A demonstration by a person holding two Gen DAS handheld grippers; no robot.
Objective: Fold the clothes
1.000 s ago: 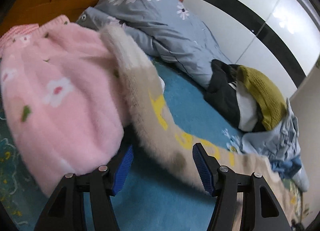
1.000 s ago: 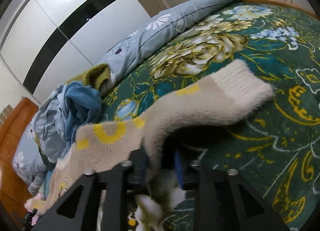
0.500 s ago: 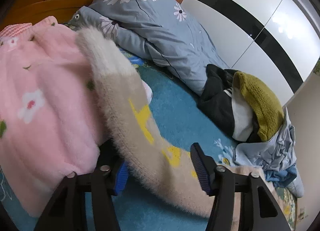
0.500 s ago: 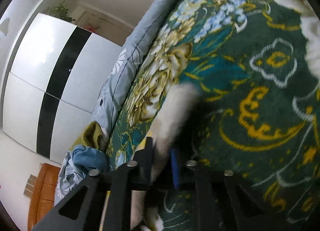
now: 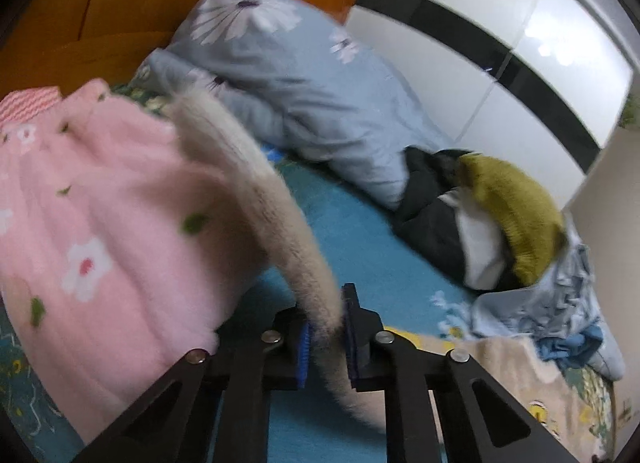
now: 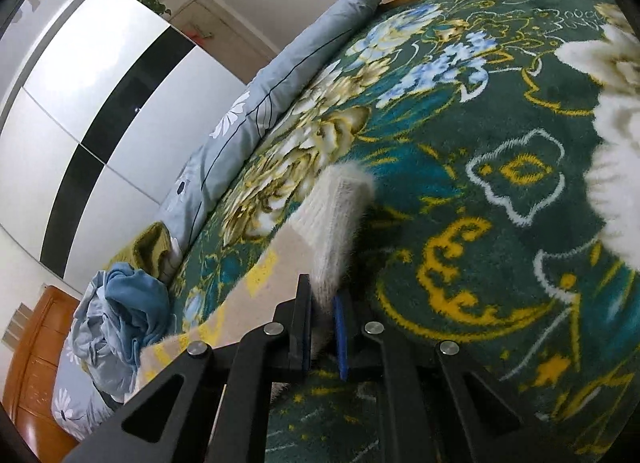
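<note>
Both the left gripper's (image 5: 326,337) and right gripper's (image 6: 322,333) jaws clamp the fuzzy beige sweater (image 5: 256,199), the left's having just closed.

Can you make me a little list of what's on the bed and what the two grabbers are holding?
place: bed with green flowered blanket
left hand-held gripper: shut on beige fuzzy sweater, one sleeve; jaws just closed
right hand-held gripper: shut on the other sleeve, near its white cuff
beside it: pink flowered sweater
far side: blue pillow, heap of unfolded clothes
</note>
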